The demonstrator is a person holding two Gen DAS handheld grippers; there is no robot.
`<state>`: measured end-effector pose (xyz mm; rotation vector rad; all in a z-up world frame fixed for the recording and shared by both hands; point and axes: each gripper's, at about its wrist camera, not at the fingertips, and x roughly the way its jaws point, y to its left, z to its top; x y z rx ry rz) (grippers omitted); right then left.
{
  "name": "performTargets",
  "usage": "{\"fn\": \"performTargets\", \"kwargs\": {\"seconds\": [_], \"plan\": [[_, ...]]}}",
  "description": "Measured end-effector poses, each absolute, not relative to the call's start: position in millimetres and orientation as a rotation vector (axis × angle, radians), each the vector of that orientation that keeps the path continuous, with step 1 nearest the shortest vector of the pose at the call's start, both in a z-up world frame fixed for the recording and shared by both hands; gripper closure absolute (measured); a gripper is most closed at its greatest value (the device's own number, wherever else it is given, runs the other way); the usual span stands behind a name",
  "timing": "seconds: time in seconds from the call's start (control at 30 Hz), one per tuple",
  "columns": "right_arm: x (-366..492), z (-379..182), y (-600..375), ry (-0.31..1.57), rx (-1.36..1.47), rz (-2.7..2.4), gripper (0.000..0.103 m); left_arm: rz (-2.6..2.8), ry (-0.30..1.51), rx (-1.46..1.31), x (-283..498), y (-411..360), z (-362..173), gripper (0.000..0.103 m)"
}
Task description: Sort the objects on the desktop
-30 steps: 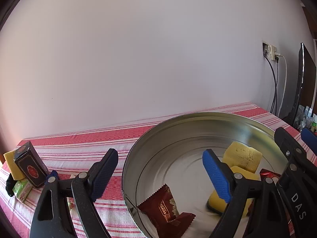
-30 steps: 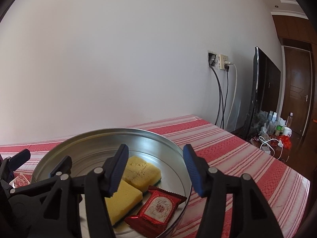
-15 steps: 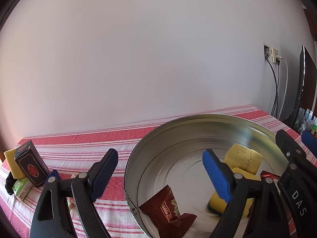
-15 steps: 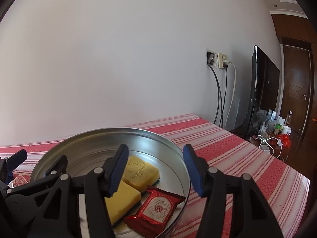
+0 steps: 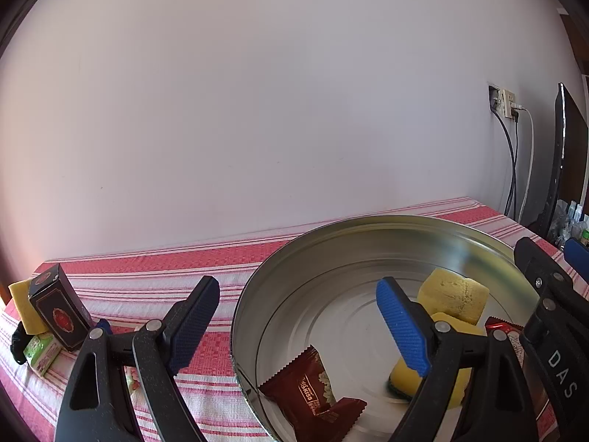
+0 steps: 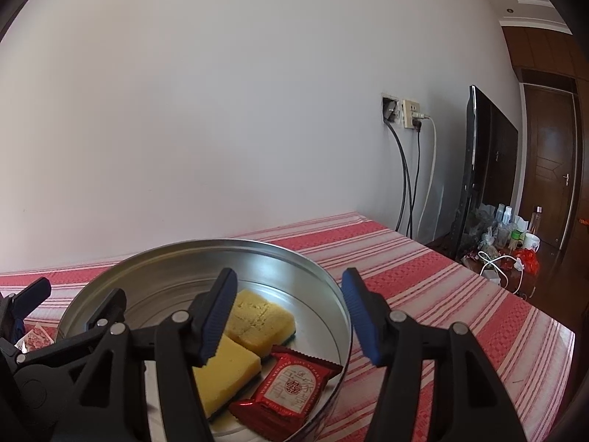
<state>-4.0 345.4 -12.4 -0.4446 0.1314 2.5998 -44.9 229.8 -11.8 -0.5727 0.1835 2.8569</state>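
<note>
Left wrist view: your left tool (image 5: 298, 326) stands released, one finger over the striped desk (image 5: 147, 280), the other over the round tin (image 5: 368, 228).
Right tool (image 6: 289, 313): released with nothing in it, jaws having just eased wider above the tin's right rim.
Tin contents: two yellow sponges (image 6: 263, 318), a red packet (image 6: 291, 383), a brown packet (image 5: 309, 383).
Desk, far left: your dark box (image 5: 60, 311) stands tilted beside a green packet (image 5: 42, 351).

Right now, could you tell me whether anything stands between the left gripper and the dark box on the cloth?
Nothing visible does. The left gripper is open, and the dark box stands off to its left on the striped cloth, a yellow sponge behind it.
</note>
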Motion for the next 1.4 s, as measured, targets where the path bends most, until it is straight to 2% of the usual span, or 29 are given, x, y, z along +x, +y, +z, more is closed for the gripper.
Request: {"fn": "performTargets", "kwargs": {"seconds": [0.6,0.7,1.03,1.4], "plan": [[-4.9,-15.0,340.4,0.105,-0.448,2.593,0.041,2.857,0.157,-0.555,-44.0,223.7,-11.1,0.014],[-3.7,-11.1,341.5,0.116,-0.433,2.593,0.037,2.853,0.153,-0.566,-44.2,222.7,-11.5,0.014],[4.7,-1.0,342.4,0.182,-0.441,2.611,0.036,2.833,0.118,-0.563,-42.4,219.9,-4.7,0.014],[15.7,-5.6,339.3,0.172,-0.431,2.578,0.034,2.828,0.121,-0.546,-34.4,215.3,-6.3,0.014]]}}
